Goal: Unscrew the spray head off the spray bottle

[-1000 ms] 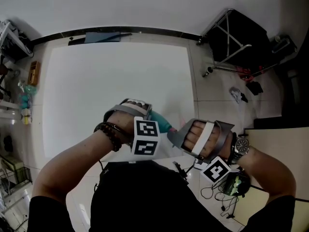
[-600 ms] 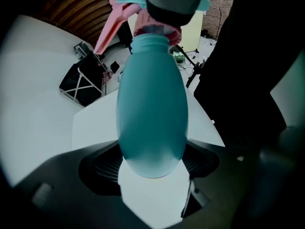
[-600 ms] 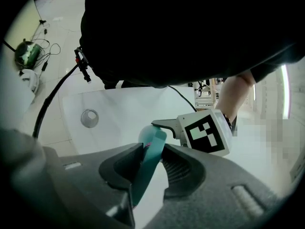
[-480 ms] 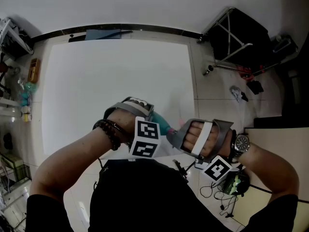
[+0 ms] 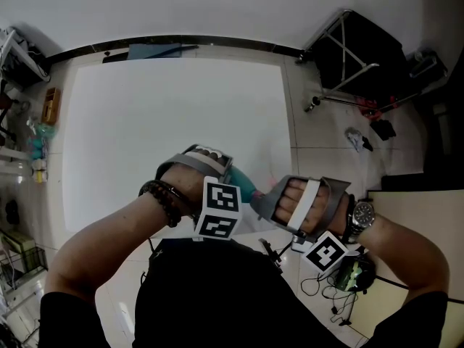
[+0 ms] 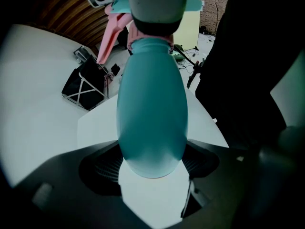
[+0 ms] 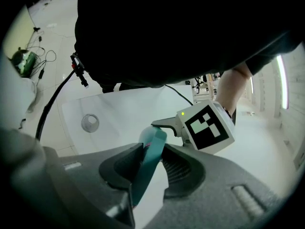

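Nothing's budged lately: my left fingers (image 6: 97,168) clamp the teal egg-shaped plastic spray bottle (image 6: 151,109), right fingers (image 7: 183,168) pinch its teal spray head (image 7: 151,151). Still screwed on, I reckon.

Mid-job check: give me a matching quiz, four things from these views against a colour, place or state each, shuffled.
1. left gripper
2. right gripper
3. trigger
4. wristwatch

A. pink
B. clamps the spray head
C. on the person's right wrist
D. clamps the bottle body

Pairs: 1-D, 2-B, 3-A, 4-C
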The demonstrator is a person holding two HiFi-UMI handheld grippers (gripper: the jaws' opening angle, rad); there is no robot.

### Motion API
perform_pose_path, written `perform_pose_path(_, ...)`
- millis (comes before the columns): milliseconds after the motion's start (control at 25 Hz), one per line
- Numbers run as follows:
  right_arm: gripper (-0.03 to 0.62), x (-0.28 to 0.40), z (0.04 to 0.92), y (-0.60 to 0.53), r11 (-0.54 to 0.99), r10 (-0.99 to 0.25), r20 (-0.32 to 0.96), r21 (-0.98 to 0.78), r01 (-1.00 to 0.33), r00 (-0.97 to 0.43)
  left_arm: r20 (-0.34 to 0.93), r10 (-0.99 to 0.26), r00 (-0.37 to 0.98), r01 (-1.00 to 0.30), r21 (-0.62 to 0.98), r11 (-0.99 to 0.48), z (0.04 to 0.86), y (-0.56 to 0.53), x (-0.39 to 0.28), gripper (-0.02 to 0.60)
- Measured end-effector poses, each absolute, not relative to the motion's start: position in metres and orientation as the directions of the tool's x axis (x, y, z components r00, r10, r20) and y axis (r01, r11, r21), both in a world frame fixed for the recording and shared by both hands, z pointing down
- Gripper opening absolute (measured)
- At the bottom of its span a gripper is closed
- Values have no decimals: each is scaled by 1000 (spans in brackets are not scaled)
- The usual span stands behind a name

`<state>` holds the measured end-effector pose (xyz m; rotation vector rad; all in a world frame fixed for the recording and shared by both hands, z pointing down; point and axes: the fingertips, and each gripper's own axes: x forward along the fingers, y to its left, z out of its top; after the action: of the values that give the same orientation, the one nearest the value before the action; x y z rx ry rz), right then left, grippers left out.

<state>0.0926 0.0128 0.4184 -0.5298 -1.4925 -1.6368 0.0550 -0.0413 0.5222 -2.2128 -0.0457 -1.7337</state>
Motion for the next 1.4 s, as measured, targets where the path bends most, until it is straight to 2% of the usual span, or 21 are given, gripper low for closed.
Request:
perform_pose_path(440,117,86,410,-10,476,-293,816,576,664,-498,929,-260,262,135,-302,-944,517,-60,53,404)
perform_pose_path(840,117,83,402,-31,853,-229,844,414,317,-485,905,-335,262,35,-356,-934,512,-75,52,403)
perform_pose_path(1120,117,85,405,-50,970,-209,846,245,8,-491,890,-388,241,-23,-395,-919,510,-87,49,403)
perform_pose_path(1400,117,83,405,-62,951,-179,825,6,-308,-536,871,-434,230,-61,-432,-900,510,-94,46,402)
